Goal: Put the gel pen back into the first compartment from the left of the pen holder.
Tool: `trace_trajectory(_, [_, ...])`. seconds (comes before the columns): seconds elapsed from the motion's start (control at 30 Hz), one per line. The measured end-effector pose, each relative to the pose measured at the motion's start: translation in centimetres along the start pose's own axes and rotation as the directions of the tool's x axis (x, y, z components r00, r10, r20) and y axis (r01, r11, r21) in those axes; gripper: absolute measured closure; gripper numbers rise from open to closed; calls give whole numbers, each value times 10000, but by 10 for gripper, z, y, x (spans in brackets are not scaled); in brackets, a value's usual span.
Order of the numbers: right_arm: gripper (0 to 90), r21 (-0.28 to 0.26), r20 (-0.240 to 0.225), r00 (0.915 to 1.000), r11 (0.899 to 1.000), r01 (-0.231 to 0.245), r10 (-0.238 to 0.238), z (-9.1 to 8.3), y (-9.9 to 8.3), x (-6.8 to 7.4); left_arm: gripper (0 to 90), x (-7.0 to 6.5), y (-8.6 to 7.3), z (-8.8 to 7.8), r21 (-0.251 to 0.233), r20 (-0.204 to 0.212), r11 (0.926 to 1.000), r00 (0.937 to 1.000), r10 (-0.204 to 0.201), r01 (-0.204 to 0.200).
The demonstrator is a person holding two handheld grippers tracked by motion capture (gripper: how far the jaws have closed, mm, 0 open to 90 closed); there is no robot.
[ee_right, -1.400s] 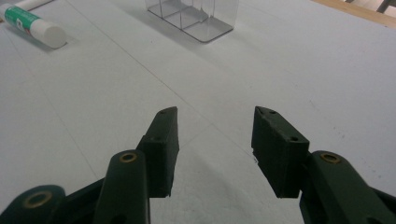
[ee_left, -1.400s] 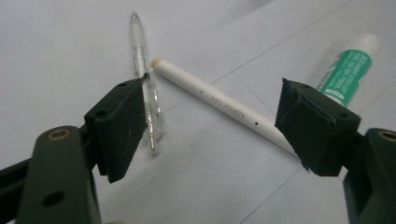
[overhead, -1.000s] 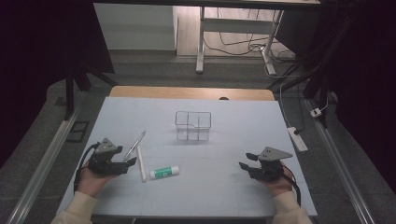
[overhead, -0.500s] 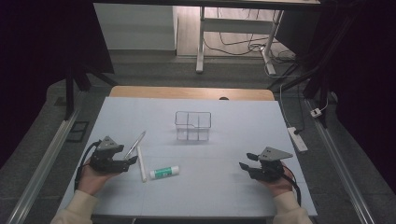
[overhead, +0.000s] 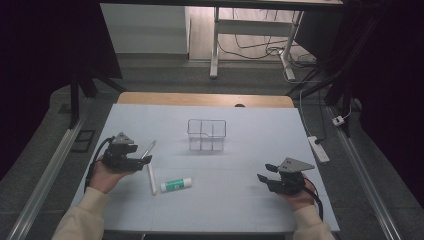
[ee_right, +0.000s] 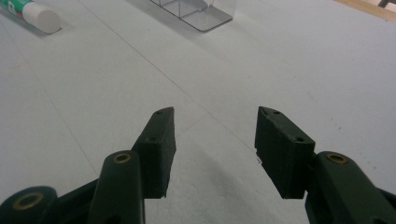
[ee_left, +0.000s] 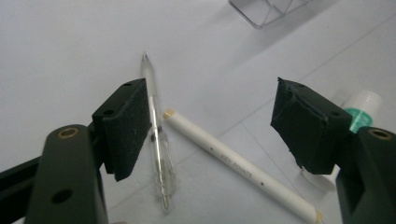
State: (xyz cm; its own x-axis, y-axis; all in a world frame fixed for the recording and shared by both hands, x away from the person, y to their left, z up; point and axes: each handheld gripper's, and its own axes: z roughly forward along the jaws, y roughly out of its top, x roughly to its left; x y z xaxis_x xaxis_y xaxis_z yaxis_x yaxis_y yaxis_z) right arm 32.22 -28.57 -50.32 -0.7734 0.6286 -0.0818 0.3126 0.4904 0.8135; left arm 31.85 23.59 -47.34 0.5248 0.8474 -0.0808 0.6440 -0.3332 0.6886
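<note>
left gripper [overhead: 145, 161] sits at the left side of the white table [overhead: 250, 200], held in the person's left hand [overhead: 102, 175]. its jaws stand wide apart with nothing clamped, and they have just been closing a little. in the left gripper view the clear pen [ee_left: 156, 140] lies on the table just beside the inner face of the left-hand jaw, whether it touches the pad i cannot tell, and the white pen [ee_left: 238, 168] lies flat between the jaws, clear of both pads. the two pens meet in a narrow v, tips near each other. the green-labelled glue stick [overhead: 176, 184] lies on its side just right of the white pen; its white cap peeks out behind the right-hand jaw in the left gripper view.

right gripper [overhead: 264, 173] hovers low at the right side of the table, jaws partly open, empty, only bare table between them in the right gripper view.

clear plastic organizer [overhead: 206, 135] stands upright mid-table, well apart from both grippers.
</note>
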Motion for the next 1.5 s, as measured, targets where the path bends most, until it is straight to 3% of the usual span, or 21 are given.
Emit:
trace_trajectory(0.37, [467,100,54,10000,9999,-17,17,1,-1,-1,290,14,21,11,411,-196,9991,9997,-116,124])
trace_trajectory(0.83, [465,168,168,9999,9999,36,-39,1,-1,-2,321,28,45,38,1186,-386,9923,9988,-300,344])
trace_trajectory(1.5, [463,246,233,9997,9997,90,-95,3,-2,-3,395,45,51,82,2375,-665,9690,9964,-529,674])
